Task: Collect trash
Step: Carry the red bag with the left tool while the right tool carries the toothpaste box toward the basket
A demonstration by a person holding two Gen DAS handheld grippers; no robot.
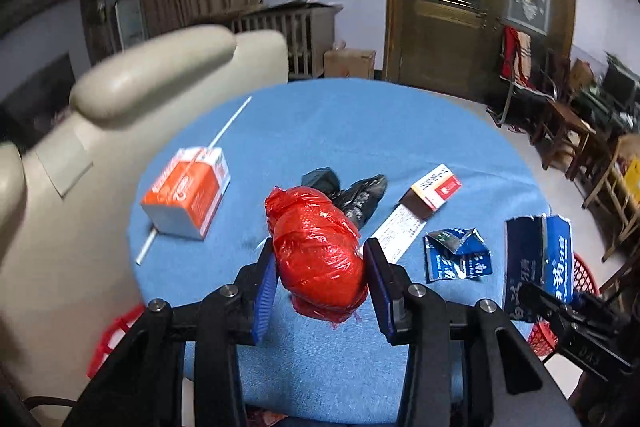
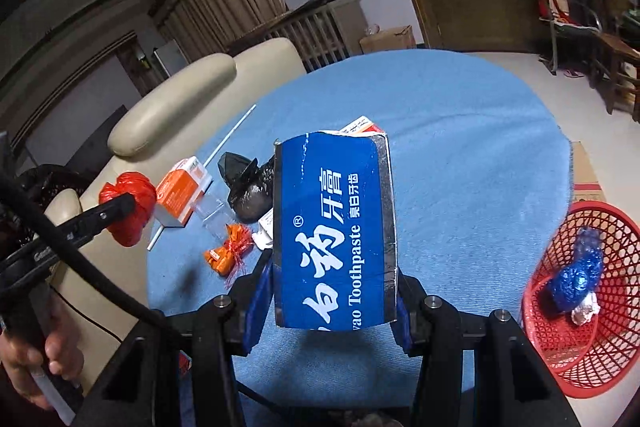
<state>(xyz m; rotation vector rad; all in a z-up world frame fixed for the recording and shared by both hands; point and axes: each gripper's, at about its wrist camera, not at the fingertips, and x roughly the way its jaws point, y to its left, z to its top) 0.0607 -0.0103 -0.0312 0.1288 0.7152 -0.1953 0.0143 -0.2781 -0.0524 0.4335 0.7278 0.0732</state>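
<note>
1. Progress looks partial: the red basket (image 2: 592, 291) beside the counter (image 2: 472, 163) already holds a crumpled blue wrapper (image 2: 576, 279) and a small white wad (image 2: 585, 314), so some trash is in.

2. Two more pieces are in hand, lifted clear of the blue cloth. The left gripper (image 1: 322, 273) has its fingers clamped on a red plastic bundle (image 1: 318, 251), one pad on each side. The right gripper (image 2: 326, 301) has its fingers clamped on a blue toothpaste box (image 2: 334, 231), held upright above the counter.

3. Neither piece is over the basket yet; from the right wrist view the basket sits well off to the right of the box. Dropping both in is, I judge, the step in hand.

4. Left on the counter:
   - an orange and white carton (image 1: 188, 193) with a white straw (image 1: 232, 121) near it
   - a black plastic bag (image 1: 354, 197)
   - a small red and white box (image 1: 434, 189) with a printed leaflet (image 1: 396, 233) beside it
   - a torn blue foil packet (image 1: 456, 253)
   - an orange wrapper (image 2: 228, 251) and a clear plastic piece (image 2: 210, 213), seen only from the right wrist view

5. Roughly, then, more pieces remain than are collected; several further trips look needed.
</note>
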